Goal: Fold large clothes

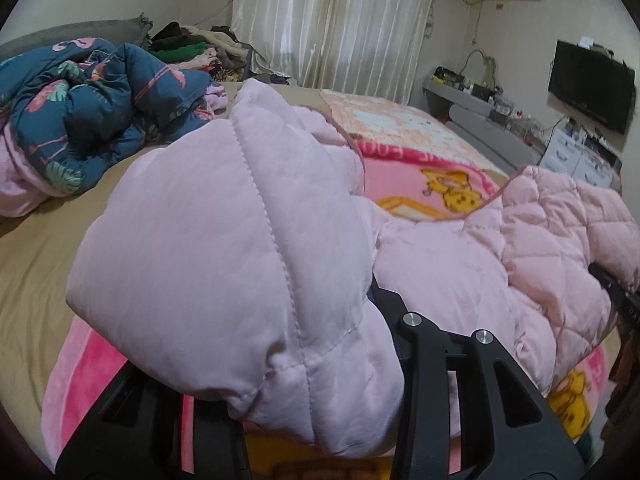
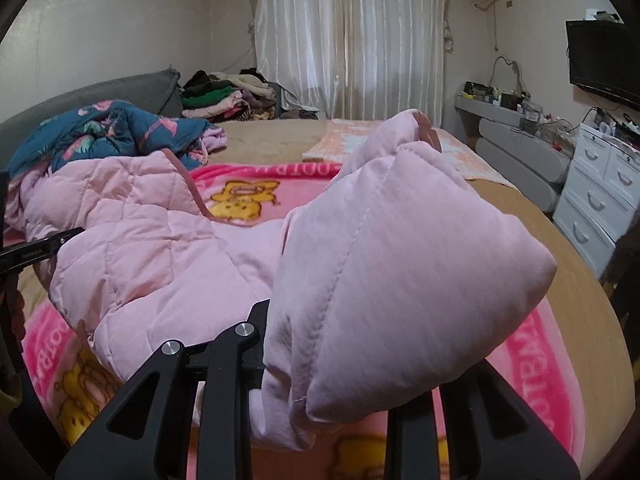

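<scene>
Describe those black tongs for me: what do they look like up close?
Both are matte black, built from flat angular arms with long cut-out slots. Round silver bolt heads mark the pivots. The left tongs and the right tongs look alike. The person's hands and sleeves are out of view, and no cables show.

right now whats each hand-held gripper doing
left hand-held gripper: shut on the pink jacket
right hand-held gripper: shut on the pink jacket
</scene>
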